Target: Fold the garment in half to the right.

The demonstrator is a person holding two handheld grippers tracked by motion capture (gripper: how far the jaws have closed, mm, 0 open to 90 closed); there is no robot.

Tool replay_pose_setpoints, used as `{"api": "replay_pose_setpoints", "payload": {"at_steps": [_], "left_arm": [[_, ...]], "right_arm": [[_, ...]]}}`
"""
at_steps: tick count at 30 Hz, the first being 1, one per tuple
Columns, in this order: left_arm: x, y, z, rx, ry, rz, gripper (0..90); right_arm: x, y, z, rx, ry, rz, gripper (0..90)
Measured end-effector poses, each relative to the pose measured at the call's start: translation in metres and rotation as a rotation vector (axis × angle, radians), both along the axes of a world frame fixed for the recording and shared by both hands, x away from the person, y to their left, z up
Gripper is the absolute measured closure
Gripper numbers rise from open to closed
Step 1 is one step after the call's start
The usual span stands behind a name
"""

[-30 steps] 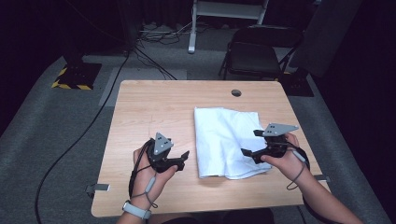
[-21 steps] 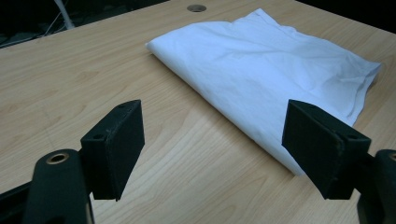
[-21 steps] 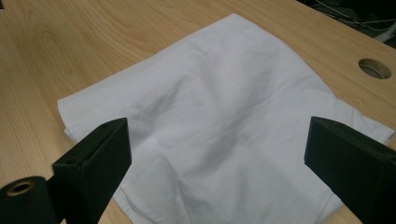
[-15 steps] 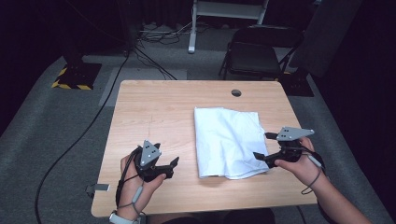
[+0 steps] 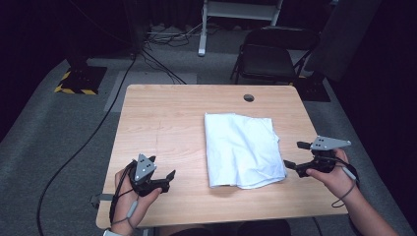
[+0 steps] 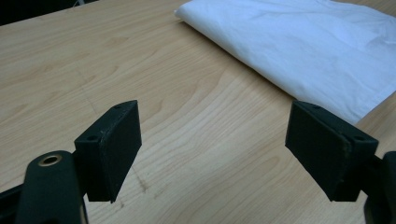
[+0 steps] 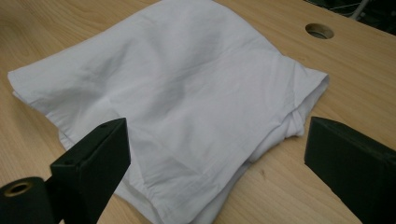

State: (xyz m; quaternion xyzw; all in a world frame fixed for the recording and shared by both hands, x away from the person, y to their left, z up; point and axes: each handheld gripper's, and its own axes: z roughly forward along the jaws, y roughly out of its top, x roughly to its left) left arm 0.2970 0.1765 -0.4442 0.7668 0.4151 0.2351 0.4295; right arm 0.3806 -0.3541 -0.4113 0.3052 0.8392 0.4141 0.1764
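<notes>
Two open grippers flank folded white cloth [image 5: 243,150] on wooden table [image 5: 167,118].

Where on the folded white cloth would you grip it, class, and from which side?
Probably the near right corner of the white cloth, approached from the right by the open right gripper. The layered edges there bulge off the table, giving the jaws something to pinch.

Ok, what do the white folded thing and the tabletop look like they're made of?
The white cloth looks like thin woven fabric, probably cotton, with a matte finish: it shows soft creases, layered folds and a stitched hem along its edge. The table looks like light wood or a wood-look laminate, smooth with a faint sheen; grain lines run across it, but the pictures cannot settle whether it is solid wood or veneer.
</notes>
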Motion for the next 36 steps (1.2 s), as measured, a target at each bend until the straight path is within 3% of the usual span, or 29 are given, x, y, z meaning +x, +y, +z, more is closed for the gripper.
{"api": "replay_pose_setpoints", "payload": {"at_steps": [17,36], "left_arm": [[-0.001,0.021,-0.029,0.016,0.049,0.021,18.4],[-0.007,0.041,-0.052,0.018,0.109,0.057,16.9]], "right_arm": [[-0.006,-0.047,-0.037,0.001,0.054,-0.071,6.4],[-0.017,-0.078,-0.072,-0.019,0.101,-0.108,6.1]]}}
